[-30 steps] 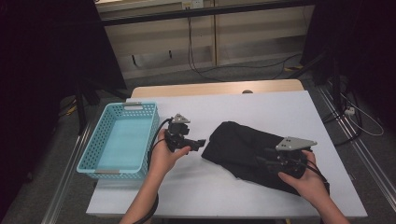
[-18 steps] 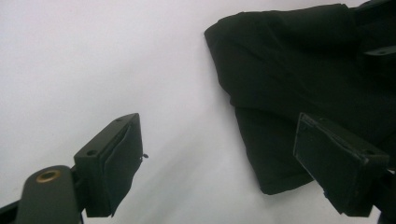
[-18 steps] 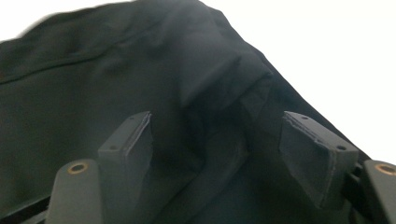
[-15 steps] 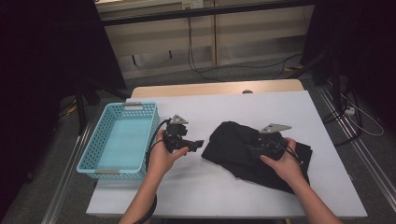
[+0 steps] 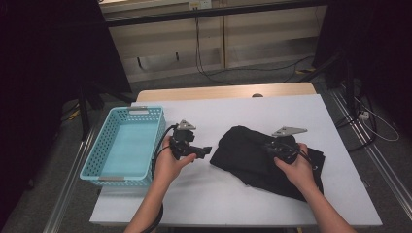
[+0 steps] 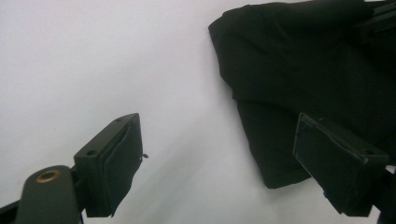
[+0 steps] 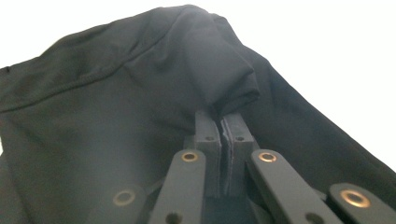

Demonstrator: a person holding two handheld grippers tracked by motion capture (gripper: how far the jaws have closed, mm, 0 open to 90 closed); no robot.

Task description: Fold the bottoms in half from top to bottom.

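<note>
Black garment (image 5: pixel 265 160): high view puts it spread and rumpled at 4 o'clock on the white table (image 5: pixel 228 116), well apart from the blue basket (image 5: pixel 124 145) at 9 o'clock, likely its destination. Right gripper (image 5: pixel 277 149) lies on the cloth's middle, forearm entering from 5 o'clock, hand low and flat. Left gripper (image 5: pixel 201 151) hangs between basket and garment, pointing toward 3 o'clock at the cloth's near edge.

Left gripper view: jaws spread wide, nothing between them; garment (image 6: pixel 317 79) lies at 1 o'clock on bare table.

Right gripper view: right gripper (image 7: pixel 223 128) has just closed, clenched on a raised fold of the garment (image 7: pixel 140 93), probably pinched for lifting.
</note>
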